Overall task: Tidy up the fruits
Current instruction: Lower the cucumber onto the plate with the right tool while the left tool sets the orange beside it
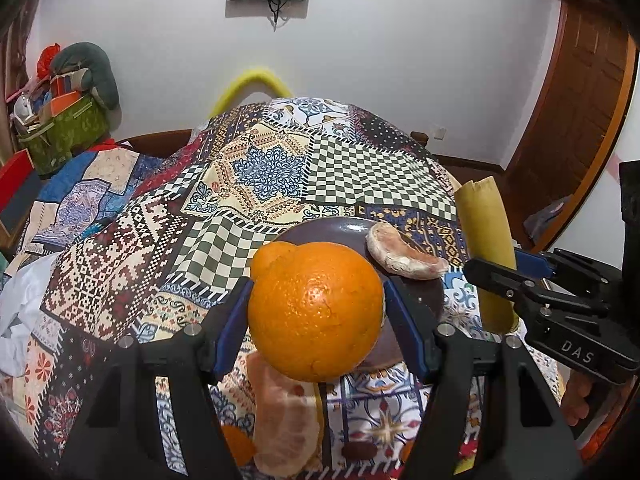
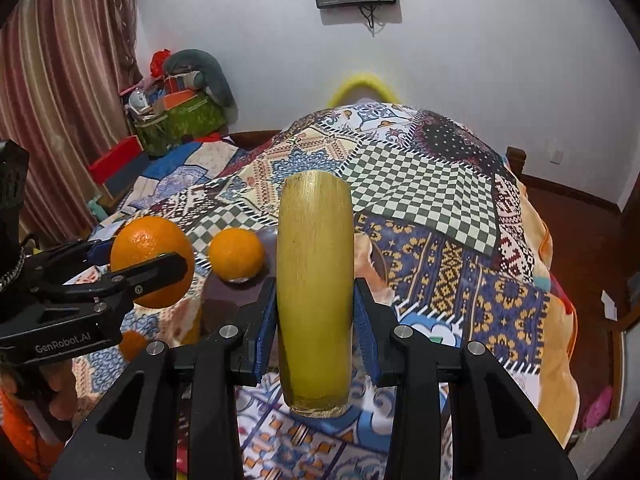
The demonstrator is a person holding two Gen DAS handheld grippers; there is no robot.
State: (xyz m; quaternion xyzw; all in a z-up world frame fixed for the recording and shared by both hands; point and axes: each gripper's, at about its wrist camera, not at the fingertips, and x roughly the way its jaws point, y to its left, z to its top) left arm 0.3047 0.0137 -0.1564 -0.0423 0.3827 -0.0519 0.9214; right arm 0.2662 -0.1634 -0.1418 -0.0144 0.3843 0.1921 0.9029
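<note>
My left gripper is shut on a large orange and holds it above a dark purple plate; it also shows in the right wrist view. My right gripper is shut on a yellow-green sugarcane piece, held upright; it also shows in the left wrist view. A peeled pomelo segment lies on the plate's right edge. A second orange sits on the plate.
A patchwork quilt covers the bed. Another peeled pomelo segment and a small orange lie on the quilt below my left gripper. A green cluttered basket stands at the far left. A wooden door is at the right.
</note>
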